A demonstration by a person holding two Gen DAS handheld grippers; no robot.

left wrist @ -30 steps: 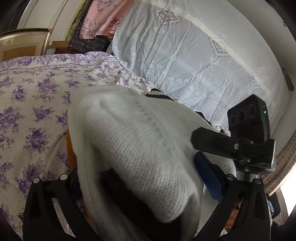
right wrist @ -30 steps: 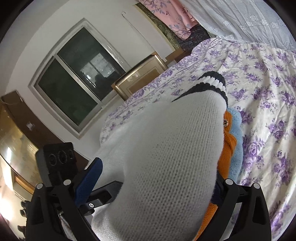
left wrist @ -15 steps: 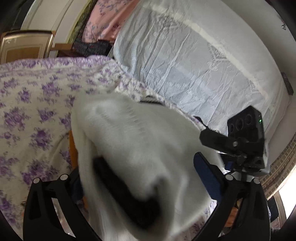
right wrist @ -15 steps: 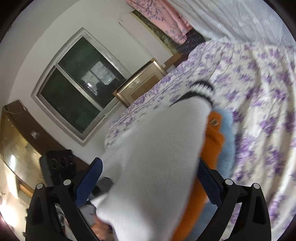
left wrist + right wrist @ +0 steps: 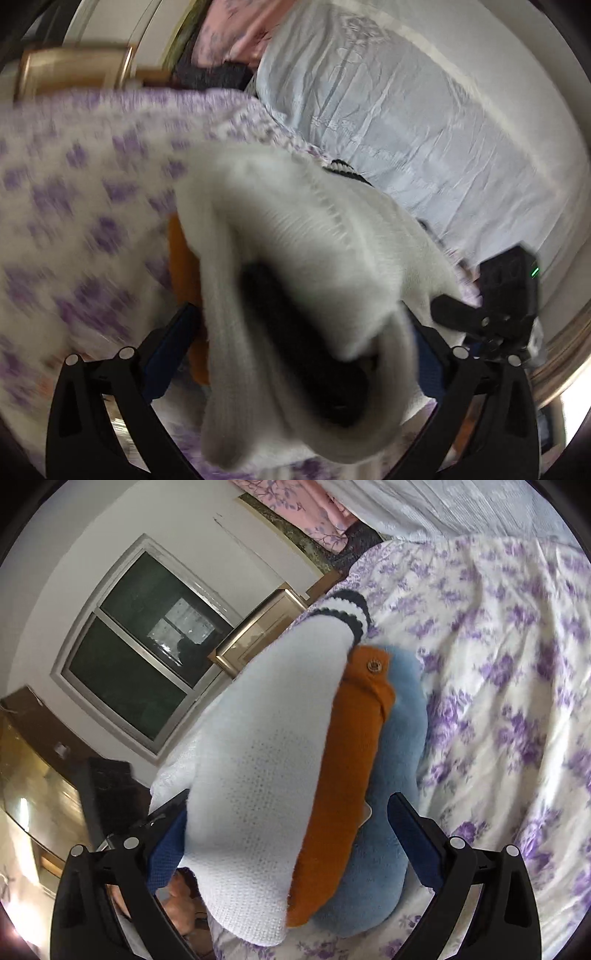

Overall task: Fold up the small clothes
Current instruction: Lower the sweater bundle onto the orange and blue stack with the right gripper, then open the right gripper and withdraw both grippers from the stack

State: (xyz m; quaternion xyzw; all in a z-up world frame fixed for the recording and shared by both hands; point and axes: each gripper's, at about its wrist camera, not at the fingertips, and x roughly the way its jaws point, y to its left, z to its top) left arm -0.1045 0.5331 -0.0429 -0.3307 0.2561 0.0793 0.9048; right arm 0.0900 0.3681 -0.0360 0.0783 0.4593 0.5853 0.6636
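Right wrist: orange garment [image 5: 343, 775] and blue garment [image 5: 391, 768] newly exposed; both grippers clamp stack

Purple-flowered bedsheet [image 5: 517, 664], dark sliding window [image 5: 147, 653] in white wall [image 5: 92, 535], pale lace curtain [image 5: 424, 129]

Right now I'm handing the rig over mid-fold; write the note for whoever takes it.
Left tongs: clamped on one end of the clothes stack; that view is motion-blurred.
Right tongs: clamped on the other end.
Stack: white knit sweater on one face, orange garment in the middle, blue fleece on the other face, all folded and pressed together above the floral bedsheet.
Done: the three pieces look folded and gathered.
Left: set the stack flat on the sheet, then open both tongs. I cannot tell whether it touches the bed yet.
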